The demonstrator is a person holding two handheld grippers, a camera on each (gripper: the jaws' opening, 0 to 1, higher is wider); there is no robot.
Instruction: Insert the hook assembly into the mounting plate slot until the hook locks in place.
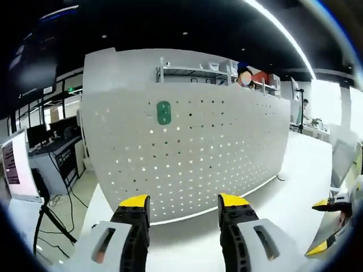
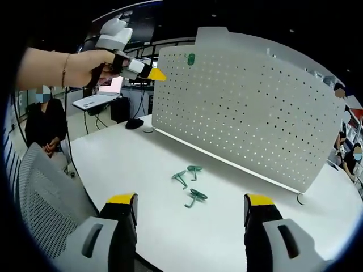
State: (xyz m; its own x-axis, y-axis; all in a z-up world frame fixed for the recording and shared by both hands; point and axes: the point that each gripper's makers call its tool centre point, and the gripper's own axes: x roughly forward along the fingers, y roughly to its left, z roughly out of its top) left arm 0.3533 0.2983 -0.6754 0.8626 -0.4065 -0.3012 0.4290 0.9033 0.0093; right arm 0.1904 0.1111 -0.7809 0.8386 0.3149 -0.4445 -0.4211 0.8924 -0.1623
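White tabletop (image 2: 272, 221), office behind. Upright white perforated metal pegboard (image 2: 244, 96); three green plastic hooks (image 2: 190, 184) ahead of right gripper (image 2: 191, 207). Left gripper (image 1: 184, 208), right: wide open, empty.

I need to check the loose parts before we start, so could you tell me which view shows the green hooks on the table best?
The right gripper view: three green hooks lie loose on the white table before the pegboard. The left gripper view faces the pegboard and shows a green mounting plate on it.

Both tools open, nothing gripped.
Left tool (image 1: 184, 207) raised, jaws spread, held in bare hand (image 2: 91, 67). Right tool (image 2: 190, 201) low, jaws wide apart.
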